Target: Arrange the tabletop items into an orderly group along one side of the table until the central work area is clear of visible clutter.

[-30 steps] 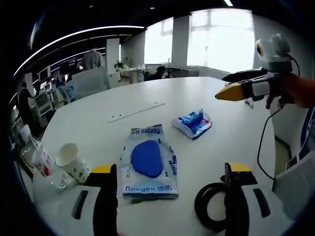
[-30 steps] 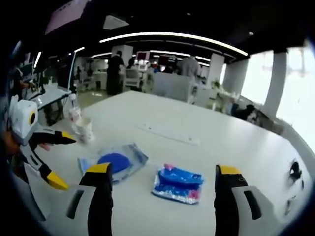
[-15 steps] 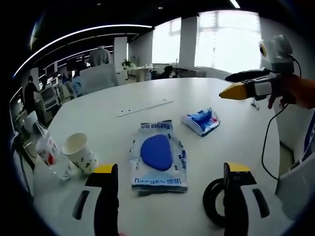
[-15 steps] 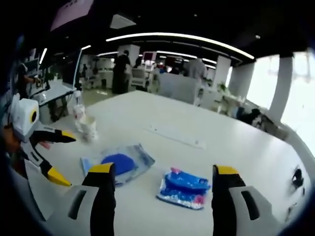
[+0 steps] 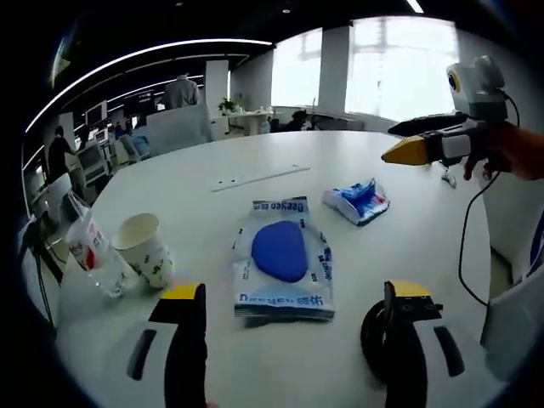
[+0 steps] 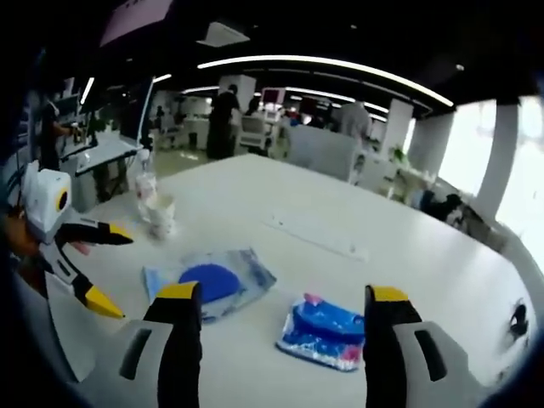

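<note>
A clear packet with a blue pad inside (image 5: 282,263) lies flat on the white round table (image 5: 212,153), just ahead of my left gripper (image 5: 294,291), which is open and holds nothing. A black tape ring (image 5: 374,338) lies by its right jaw. A blue and white packet (image 5: 357,201) rests farther right. A paper cup (image 5: 144,248) and a crumpled clear bottle (image 5: 89,255) stand at the left. My right gripper (image 5: 398,143) hovers open above the table's right side. In the right gripper view, that gripper (image 6: 283,292) is open above the blue packet (image 6: 327,327) and the clear packet (image 6: 212,285).
A thin white strip (image 5: 259,178) lies across the far middle of the table. The left gripper (image 6: 110,270) shows open at the left of the right gripper view. Desks, chairs and standing people fill the office behind; a cable (image 5: 466,246) hangs at the right.
Both cameras have shifted a little; the cup and bottle sit further into the left gripper view. Nothing on the table has moved and both grippers stay open.
</note>
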`<act>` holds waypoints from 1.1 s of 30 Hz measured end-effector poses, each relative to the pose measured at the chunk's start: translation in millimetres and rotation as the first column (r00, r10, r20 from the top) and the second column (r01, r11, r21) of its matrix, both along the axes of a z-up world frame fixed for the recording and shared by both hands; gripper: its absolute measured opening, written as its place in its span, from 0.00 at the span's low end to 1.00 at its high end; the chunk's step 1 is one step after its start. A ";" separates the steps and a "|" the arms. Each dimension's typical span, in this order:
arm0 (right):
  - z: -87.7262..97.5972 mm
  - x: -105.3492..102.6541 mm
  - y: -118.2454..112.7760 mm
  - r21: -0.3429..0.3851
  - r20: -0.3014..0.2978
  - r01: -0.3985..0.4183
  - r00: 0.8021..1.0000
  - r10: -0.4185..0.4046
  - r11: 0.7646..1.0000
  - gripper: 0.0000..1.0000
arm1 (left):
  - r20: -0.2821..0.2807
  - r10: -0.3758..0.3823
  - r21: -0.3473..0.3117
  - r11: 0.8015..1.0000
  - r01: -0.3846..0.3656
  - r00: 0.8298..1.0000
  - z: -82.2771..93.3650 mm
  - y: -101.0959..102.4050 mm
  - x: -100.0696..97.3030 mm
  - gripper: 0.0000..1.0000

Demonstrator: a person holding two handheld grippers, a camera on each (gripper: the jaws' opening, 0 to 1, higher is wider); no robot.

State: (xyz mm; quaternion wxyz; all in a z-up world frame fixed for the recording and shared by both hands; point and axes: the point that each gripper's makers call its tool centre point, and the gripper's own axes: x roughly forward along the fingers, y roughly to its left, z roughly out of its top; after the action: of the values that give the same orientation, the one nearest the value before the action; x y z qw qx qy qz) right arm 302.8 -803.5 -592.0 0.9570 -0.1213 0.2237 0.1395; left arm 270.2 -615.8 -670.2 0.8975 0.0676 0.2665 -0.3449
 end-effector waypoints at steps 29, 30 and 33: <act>-40.9 34.1 11.4 0.015 -0.084 -0.131 0.988 0.131 0.991 0.58 | -0.113 0.087 0.014 0.996 -0.086 0.990 -35.0 1.3 -7.0 0.64; -42.6 35.0 11.7 0.017 -0.087 -0.131 0.987 0.133 0.991 0.57 | -0.116 0.089 0.013 0.996 -0.088 0.989 -36.3 0.9 -6.8 0.64; -48.8 35.4 13.2 0.019 -0.100 -0.138 0.985 0.139 0.990 0.56 | -0.126 0.091 0.013 0.996 -0.090 0.988 -41.0 -0.5 -6.5 0.62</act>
State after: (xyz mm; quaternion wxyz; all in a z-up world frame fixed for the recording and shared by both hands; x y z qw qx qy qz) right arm 338.2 -790.3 -640.8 0.9331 -0.1237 0.2622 0.2128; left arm 263.7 -616.3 -711.3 0.8933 0.0368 0.3269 -0.3063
